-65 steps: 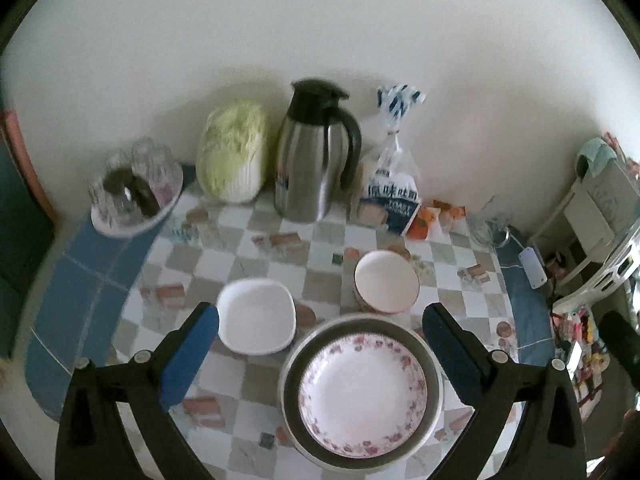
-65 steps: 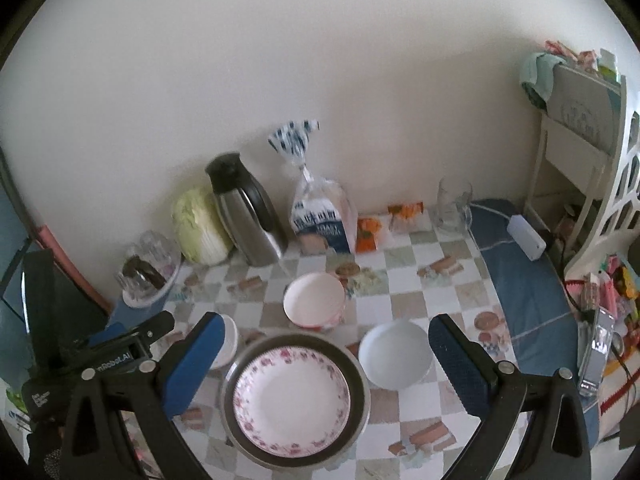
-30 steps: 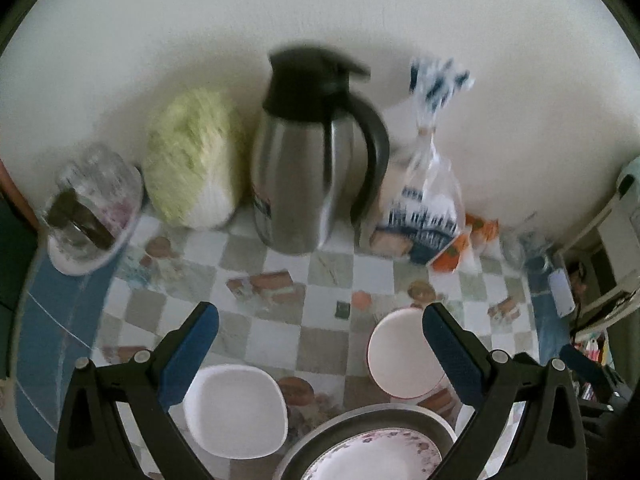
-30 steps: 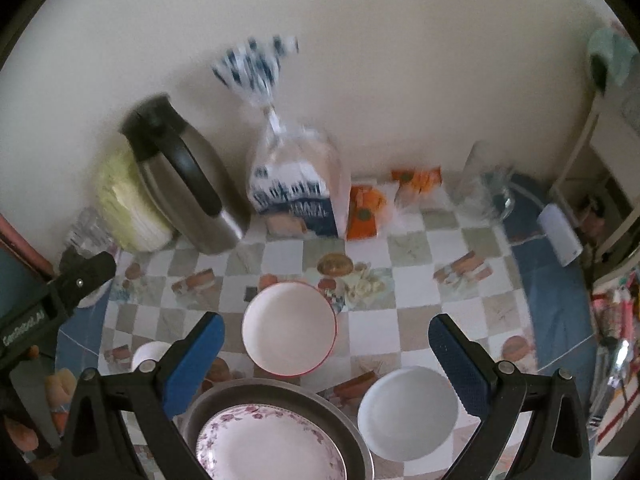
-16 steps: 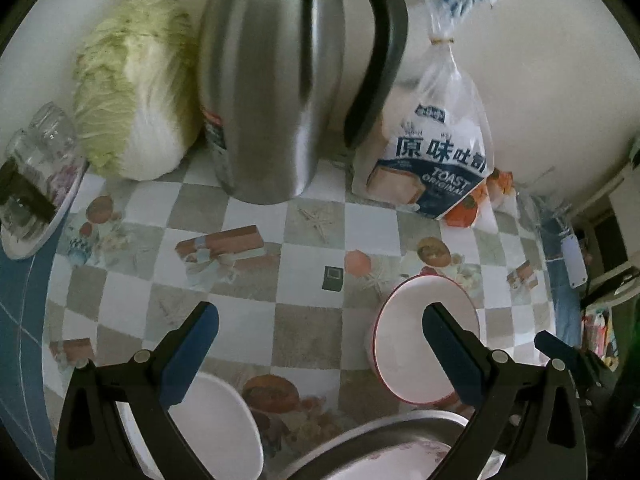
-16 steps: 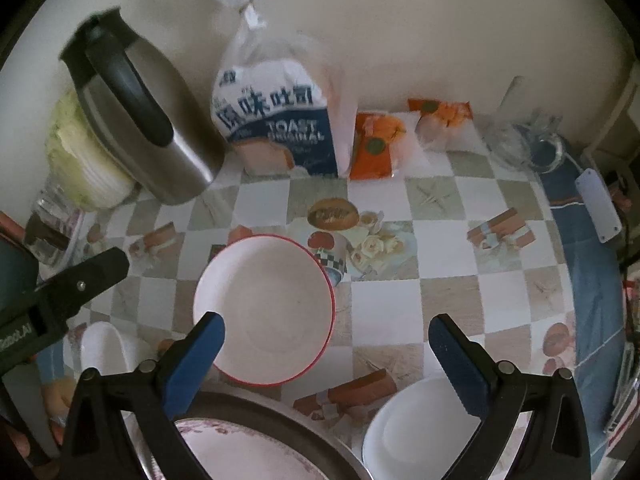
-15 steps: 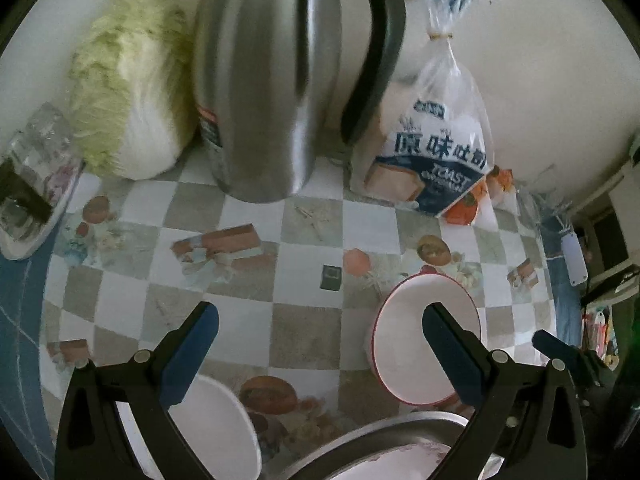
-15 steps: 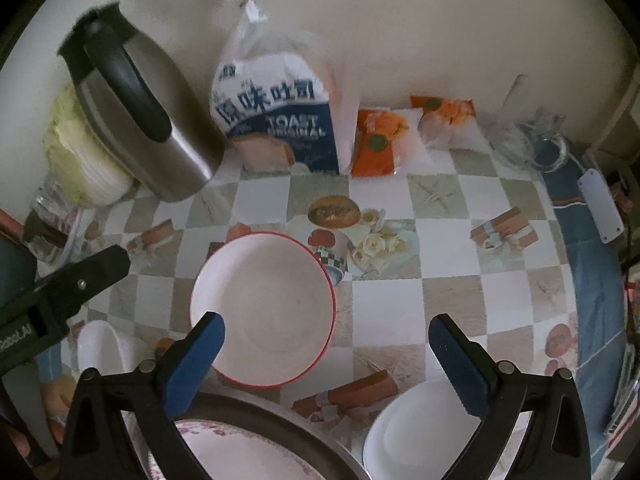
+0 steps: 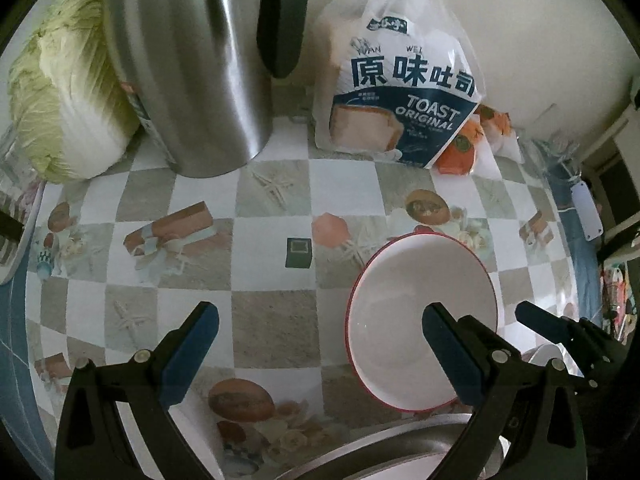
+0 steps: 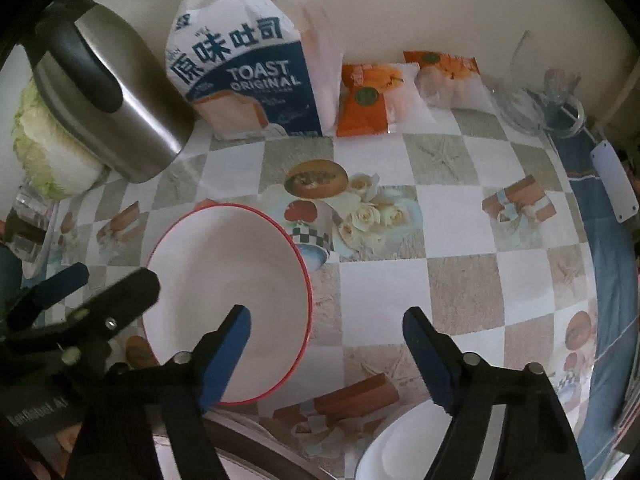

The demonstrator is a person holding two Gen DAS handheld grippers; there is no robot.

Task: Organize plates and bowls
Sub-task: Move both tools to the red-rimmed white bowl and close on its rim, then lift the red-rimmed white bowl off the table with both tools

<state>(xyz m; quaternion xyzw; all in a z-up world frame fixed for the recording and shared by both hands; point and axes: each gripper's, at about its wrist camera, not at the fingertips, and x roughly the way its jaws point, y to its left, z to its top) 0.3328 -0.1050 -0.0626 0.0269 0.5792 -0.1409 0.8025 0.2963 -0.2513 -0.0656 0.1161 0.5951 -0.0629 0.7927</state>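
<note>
Checkered table (image 10: 460,288) carries a red-rimmed bowl (image 10: 228,296). Right tongs (image 10: 326,334), just closing, straddle its rim without gripping. Left tongs (image 9: 320,330) gape, one finger over it.

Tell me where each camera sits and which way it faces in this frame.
Left wrist: sits on the left tongs, looking steeply down at the checked tablecloth, steel jug and toast bag; its own blue-padded fingers show, open.
Right wrist: sits on the right tongs, looking steeply down at the same tablecloth; its fingers, which have just been closing, stand apart over the cloth and hold nothing.
Shared: the red-rimmed bowl, jug, toast bag, cabbage; each view catches the other tongs.
</note>
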